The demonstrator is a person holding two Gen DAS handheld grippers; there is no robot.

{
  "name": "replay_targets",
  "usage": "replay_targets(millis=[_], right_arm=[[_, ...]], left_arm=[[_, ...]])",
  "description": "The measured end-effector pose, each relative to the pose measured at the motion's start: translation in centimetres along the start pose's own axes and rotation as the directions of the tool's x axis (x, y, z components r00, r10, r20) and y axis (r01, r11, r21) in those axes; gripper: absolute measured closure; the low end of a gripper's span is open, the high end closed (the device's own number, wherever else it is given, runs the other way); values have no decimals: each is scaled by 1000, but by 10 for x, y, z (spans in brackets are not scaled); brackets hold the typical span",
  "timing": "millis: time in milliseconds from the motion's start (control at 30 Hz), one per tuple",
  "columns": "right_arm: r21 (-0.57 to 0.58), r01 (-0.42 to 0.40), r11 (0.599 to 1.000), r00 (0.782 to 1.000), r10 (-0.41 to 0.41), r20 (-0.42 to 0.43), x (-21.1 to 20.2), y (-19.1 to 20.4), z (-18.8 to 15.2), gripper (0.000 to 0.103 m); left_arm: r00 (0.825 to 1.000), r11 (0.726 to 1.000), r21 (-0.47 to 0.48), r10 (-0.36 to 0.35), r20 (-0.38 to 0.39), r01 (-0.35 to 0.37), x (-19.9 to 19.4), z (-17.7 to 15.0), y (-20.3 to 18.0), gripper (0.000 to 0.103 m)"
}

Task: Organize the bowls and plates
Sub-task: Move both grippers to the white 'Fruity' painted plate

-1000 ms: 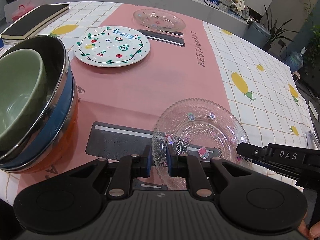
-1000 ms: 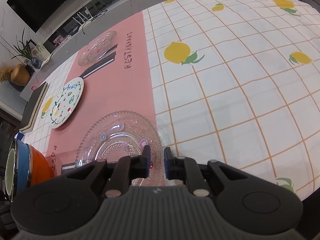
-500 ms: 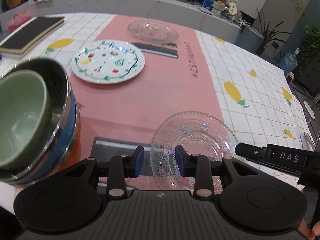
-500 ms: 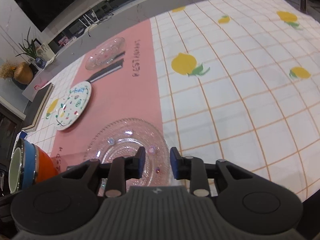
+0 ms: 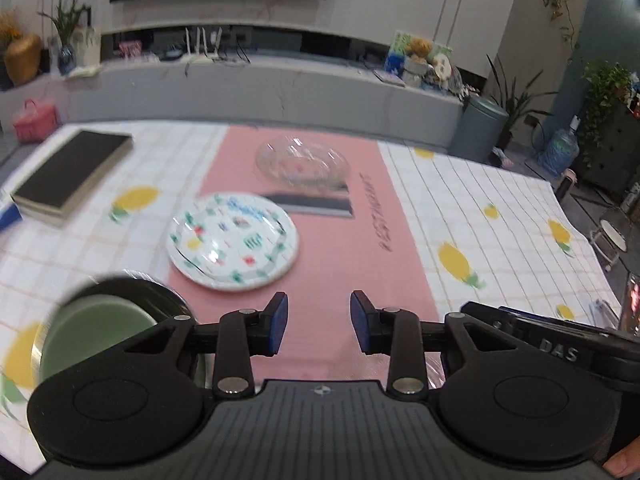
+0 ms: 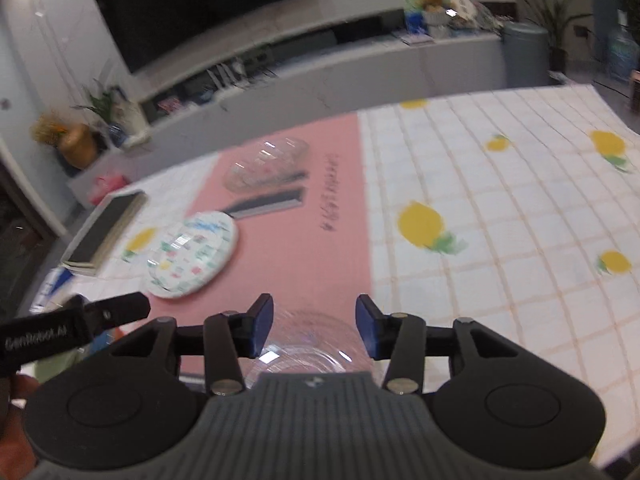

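My left gripper [image 5: 319,325] is open and empty above the pink runner. My right gripper [image 6: 315,330] is open and empty, with the near clear glass plate [image 6: 304,354] lying on the table just below its jaws. A white fruit-patterned plate [image 5: 233,241] lies ahead on the left, and also shows in the right wrist view [image 6: 192,249]. A second clear glass plate [image 5: 302,159] sits further back, seen too in the right wrist view [image 6: 266,163]. The nested bowls with a green bowl [image 5: 90,334] inside stand at my near left. Both views are blurred.
A dark book [image 5: 70,176] lies at the far left of the chequered lemon tablecloth [image 5: 500,240]. The right gripper's body [image 5: 556,344] reaches in at the lower right of the left wrist view. A grey counter runs behind the table.
Both grippers opened, let go of the near glass plate, and lifted and tilted up and back. The plate stays on the table.
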State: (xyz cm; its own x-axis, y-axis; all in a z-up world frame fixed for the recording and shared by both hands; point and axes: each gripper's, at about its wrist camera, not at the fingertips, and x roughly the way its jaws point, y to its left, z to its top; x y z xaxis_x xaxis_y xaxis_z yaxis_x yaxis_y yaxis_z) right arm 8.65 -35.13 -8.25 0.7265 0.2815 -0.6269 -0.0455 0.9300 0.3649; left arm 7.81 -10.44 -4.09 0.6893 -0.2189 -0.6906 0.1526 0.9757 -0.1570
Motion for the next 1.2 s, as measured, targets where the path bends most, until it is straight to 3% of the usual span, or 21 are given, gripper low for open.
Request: replay_targets(millis=[167,267,367,467,700,867,1100,1200], right_arm=[[-19,-63,998,998,63,-4,11,15,12,58],[-19,-86,996,995,85,-46,25,27,19,58],[-31,-105,994,991,102,-84,39,39,25,69],[-33,-107,994,988,102,-113,54,50,30,70],[46,-110,993,977,117,-179,93,57,40,69],[111,-139,984,963,161,-216,121,60,44,69],[155,-116,981,953,154,-260,155,59,47,70],[184,-112,976,947,161,-279,167,58,48,75]], left_arm=[[999,999,-13,34,25,-34,-6,25,30,63],[1000,1000,-6,14,-7,-14,-4,43,49,63],[998,1000,-16,-17,-53,16,2,60,69,63],[994,999,-31,-44,-103,41,11,76,88,63],[986,996,87,32,-162,-18,42,91,111,63],[977,995,95,-10,-211,30,69,97,129,63],[962,992,15,-117,-248,124,102,104,163,63],[951,990,4,-134,-279,140,120,99,171,63]])
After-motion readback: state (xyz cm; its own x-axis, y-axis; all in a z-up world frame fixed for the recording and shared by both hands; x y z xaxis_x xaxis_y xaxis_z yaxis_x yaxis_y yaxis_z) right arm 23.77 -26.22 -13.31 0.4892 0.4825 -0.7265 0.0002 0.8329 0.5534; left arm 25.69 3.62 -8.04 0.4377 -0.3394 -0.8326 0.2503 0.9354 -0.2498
